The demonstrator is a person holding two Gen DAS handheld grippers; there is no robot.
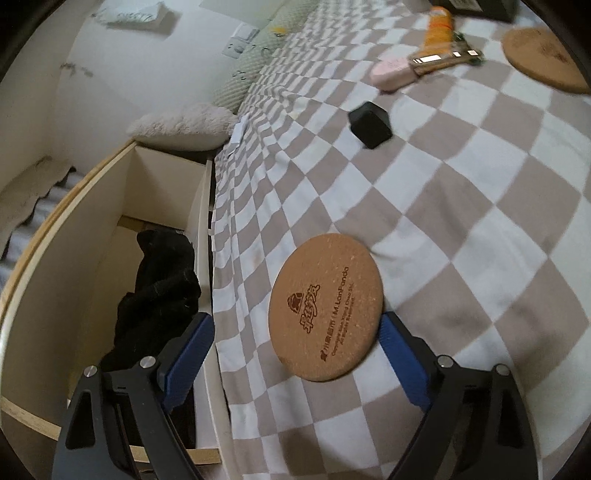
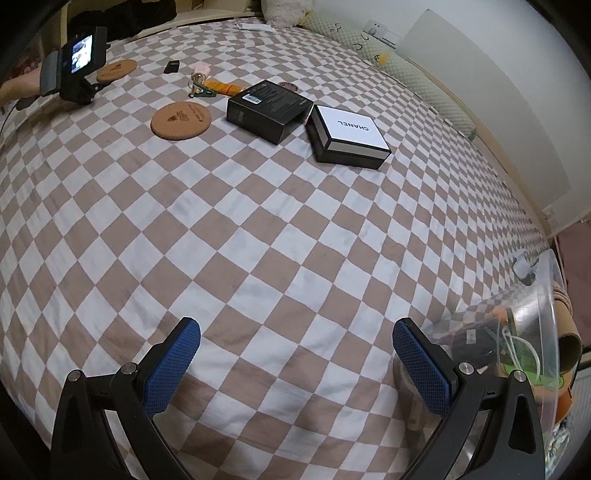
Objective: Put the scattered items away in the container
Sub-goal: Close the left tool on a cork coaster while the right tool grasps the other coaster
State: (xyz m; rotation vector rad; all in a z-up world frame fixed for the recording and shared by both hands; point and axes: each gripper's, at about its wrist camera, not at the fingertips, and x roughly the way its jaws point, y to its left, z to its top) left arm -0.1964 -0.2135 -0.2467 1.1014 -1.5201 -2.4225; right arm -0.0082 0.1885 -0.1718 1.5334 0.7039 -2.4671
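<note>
Tool (image 1: 295, 343) in your left hand is spread wide, with a round cork coaster (image 1: 327, 311) lying between its blue pads (image 1: 402, 360); the right pad sits just at the coaster's edge, the left pad (image 1: 190, 354) stands apart from it over the edge of the bed, and whether any pad actually presses the cork cannot be told. The coaster lies flat on the checkered bedspread (image 1: 461, 206) near the bed's side. Beyond it on the spread sit a small black box (image 1: 370, 124), then a pink case (image 1: 391, 74) touching an orange tube (image 1: 438, 27), and a 2nd cork coaster (image 1: 543, 59) at the far right. Beside the bed stands an open wooden compartment (image 1: 110, 229) with black cloth (image 1: 155, 295) in it.

Your right tool (image 2: 295, 363) is also spread, nothing between its pads, hanging over bare bedspread (image 2: 258, 229). Just to its right stands the clear plastic container (image 2: 546, 317), already holding several items. Farther off lie a black carton (image 2: 267, 109) touching a white-lidded box (image 2: 349, 134), and a cork coaster (image 2: 181, 120) near them. Your left tool (image 2: 79, 61) shows at the far left, by another coaster (image 2: 117, 71).
</note>
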